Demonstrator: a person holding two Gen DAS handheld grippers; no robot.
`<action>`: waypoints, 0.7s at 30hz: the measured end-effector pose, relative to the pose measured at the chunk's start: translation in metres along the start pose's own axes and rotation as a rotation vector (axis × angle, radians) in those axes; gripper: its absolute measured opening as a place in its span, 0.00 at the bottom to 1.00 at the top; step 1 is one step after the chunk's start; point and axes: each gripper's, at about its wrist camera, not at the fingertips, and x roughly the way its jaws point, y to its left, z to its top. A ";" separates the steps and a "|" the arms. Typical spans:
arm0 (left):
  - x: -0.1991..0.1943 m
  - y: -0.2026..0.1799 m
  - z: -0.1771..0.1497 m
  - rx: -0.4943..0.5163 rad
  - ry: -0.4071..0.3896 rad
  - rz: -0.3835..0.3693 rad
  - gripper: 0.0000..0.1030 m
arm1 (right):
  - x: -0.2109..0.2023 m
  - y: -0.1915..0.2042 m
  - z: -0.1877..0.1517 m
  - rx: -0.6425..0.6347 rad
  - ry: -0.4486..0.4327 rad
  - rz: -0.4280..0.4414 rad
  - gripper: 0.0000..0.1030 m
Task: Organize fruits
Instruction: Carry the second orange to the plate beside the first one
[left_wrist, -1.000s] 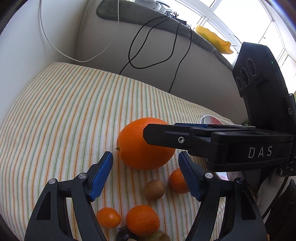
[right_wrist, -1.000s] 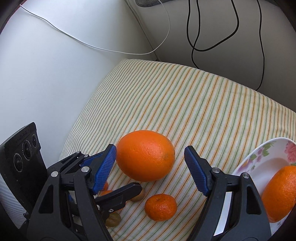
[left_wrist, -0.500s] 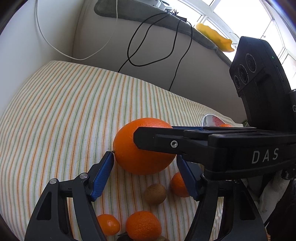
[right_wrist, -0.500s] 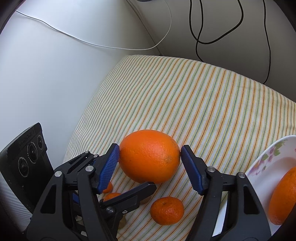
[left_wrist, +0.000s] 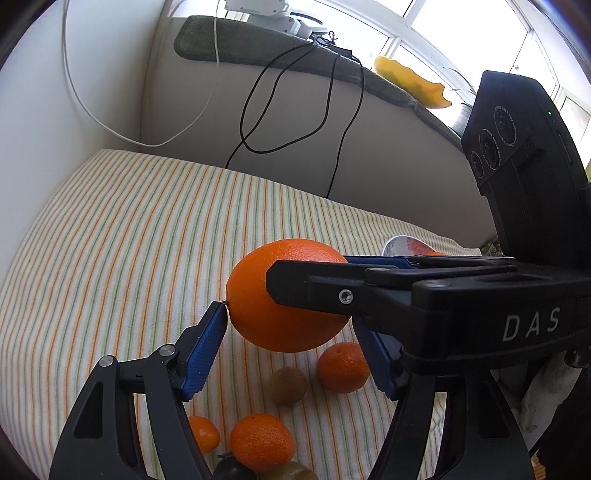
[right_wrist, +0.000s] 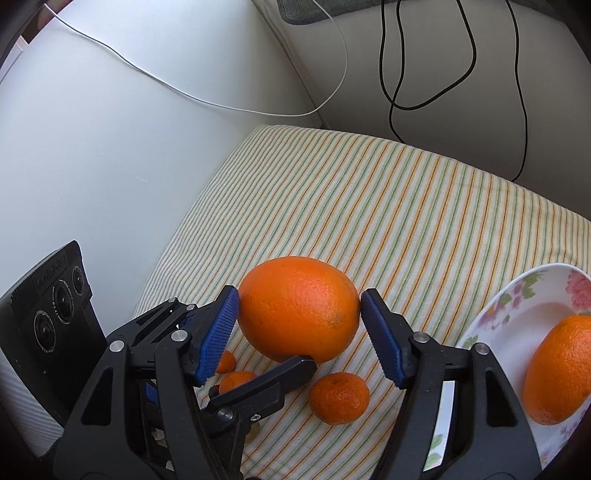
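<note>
Plate (right_wrist: 487, 325), floral, at right holds one orange (right_wrist: 561, 373). Big orange (right_wrist: 299, 308) lies long axis left-right over the striped cloth (right_wrist: 369, 206), clamped at its ends by the right gripper (right_wrist: 300, 325), whose pads stood clear a second ago. Left gripper (left_wrist: 291, 350) stays apart, its left pad beside the fruit.

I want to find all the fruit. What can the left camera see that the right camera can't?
Only the left camera shows the kiwi, a dark fruit at the bottom edge, the yellow thing on the sill and the window.

Only the right camera shows the orange on the plate clearly, with the plate's flowers.

Both show the big orange held in the right gripper, small mandarins, the striped cloth and the cables.
</note>
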 end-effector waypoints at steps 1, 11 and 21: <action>-0.001 -0.003 0.000 0.004 -0.004 -0.003 0.67 | -0.005 -0.001 -0.001 0.000 -0.005 -0.002 0.69; -0.012 -0.050 -0.002 0.062 -0.031 -0.058 0.67 | -0.058 -0.014 -0.025 0.039 -0.063 -0.021 0.69; 0.009 -0.091 -0.005 0.124 -0.010 -0.101 0.67 | -0.088 -0.049 -0.067 0.151 -0.091 -0.028 0.69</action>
